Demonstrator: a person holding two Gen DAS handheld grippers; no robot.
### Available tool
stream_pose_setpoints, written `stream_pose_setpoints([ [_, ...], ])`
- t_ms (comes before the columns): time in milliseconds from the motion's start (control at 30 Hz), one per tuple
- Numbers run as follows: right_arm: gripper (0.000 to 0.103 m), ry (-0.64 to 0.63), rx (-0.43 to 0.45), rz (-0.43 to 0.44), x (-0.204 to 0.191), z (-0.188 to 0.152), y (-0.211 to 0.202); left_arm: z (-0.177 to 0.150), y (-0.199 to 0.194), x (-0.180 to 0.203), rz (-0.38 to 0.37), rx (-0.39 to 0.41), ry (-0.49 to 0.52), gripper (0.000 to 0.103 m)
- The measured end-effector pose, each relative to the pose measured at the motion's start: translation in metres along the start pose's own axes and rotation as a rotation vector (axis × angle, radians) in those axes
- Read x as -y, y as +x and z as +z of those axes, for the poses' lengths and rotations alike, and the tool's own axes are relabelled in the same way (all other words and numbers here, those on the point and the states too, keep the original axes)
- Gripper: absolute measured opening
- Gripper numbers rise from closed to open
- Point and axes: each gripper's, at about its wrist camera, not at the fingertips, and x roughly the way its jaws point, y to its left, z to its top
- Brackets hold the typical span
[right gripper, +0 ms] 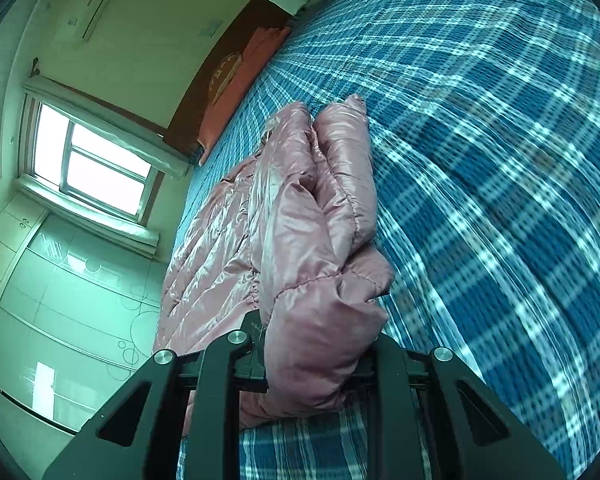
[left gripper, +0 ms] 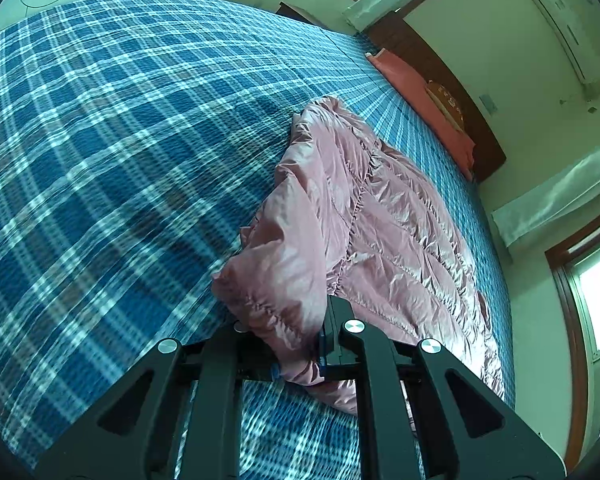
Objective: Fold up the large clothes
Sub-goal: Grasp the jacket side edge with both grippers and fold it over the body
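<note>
A pink quilted jacket (left gripper: 380, 216) is spread on the bed (left gripper: 100, 140), which is covered by a blue plaid sheet. A bunched edge of it is clamped in the left tongs (left gripper: 288, 336), and another thick fold is pinched by the right tongs (right gripper: 316, 344).

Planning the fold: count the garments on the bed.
1: a pink puffer jacket on the blue plaid bedspread, its near edge clamped by the left gripper and the right gripper. Anything beneath it would be hidden.
</note>
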Motion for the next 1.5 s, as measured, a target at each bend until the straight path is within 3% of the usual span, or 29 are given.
stream_pose_setpoints([
  [233,0.02,0.006,0.0,0.011,0.003,0.004,0.003,-0.006,-0.01,-0.011,-0.026,-0.009,0.0,0.012],
  [400,0.032,0.037,0.019,0.028,0.011,0.013,0.004,-0.004,-0.014,-0.021,-0.072,-0.025,-0.036,0.019],
  [567,0.051,0.05,0.058,0.015,0.024,0.016,-0.01,-0.004,-0.024,-0.028,-0.067,0.008,-0.035,0.049],
  [600,0.051,0.056,0.068,0.015,0.027,0.018,-0.012,-0.003,-0.025,-0.03,-0.061,0.017,-0.037,0.05],
  [800,0.049,0.058,0.07,0.023,0.036,0.024,-0.017,0.0,-0.019,-0.033,-0.035,0.003,-0.043,0.047],
  [867,0.039,0.048,0.057,0.017,0.041,0.026,-0.017,0.001,-0.014,-0.036,-0.032,-0.012,-0.036,0.032],
  [967,0.031,0.061,0.032,0.006,0.046,0.025,-0.009,-0.001,-0.005,-0.04,-0.038,-0.042,-0.055,0.024],
  [1500,0.027,0.049,0.028,0.0,0.047,0.016,-0.011,-0.004,0.001,-0.036,-0.02,-0.049,-0.024,0.02],
])
